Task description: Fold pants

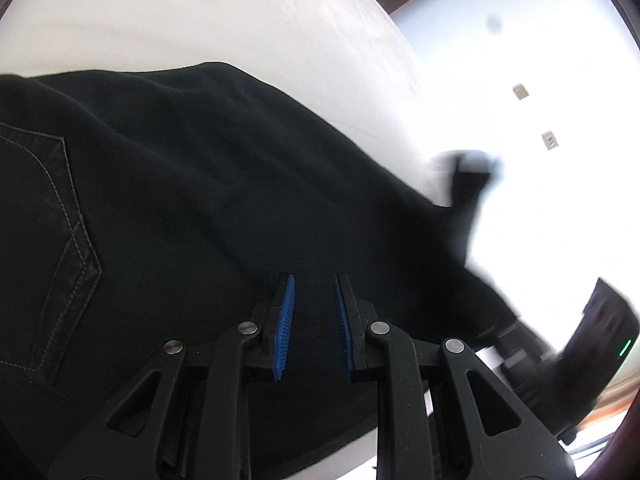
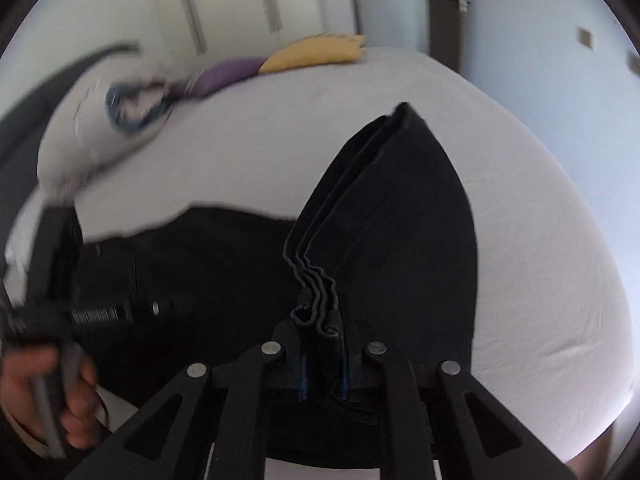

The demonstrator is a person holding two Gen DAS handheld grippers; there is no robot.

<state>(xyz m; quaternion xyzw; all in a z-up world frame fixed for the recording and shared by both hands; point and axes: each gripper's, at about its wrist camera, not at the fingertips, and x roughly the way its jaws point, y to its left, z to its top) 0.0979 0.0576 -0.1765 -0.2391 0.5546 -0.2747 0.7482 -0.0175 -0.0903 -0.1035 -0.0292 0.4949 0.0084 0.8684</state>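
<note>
Blue pads (image 1: 285, 328) of your left hand-held gripper (image 1: 314, 326) sit nearest the lens in the left wrist view; the jaws stand slightly apart and nothing lies between them, so this gripper is released, poised just above the black pants (image 1: 180, 184). A stitched back pocket (image 1: 44, 240) shows at the left of that view. The pants lie spread on a bed (image 1: 200, 24) covered with a pale sheet, and at the right one part of the fabric rises off the sheet toward your right hand-held gripper (image 1: 472, 184), which appears blurred.

In the right wrist view, your right hand-held gripper (image 2: 322, 360) is clenched on the stacked hem edges of the pants (image 2: 400, 240); several wavy layers of cloth run out from between its jaws across the sheet. The rest of the garment lies flat to the left. Your left hand (image 2: 48, 396) grips the handle of the left hand-held gripper (image 2: 96, 312) at the left margin, blurred. Beyond, near the far end of the bed (image 2: 540, 240), lie a yellow cushion (image 2: 316, 54) and a purple cushion (image 2: 228, 74), touching end to end.
</note>
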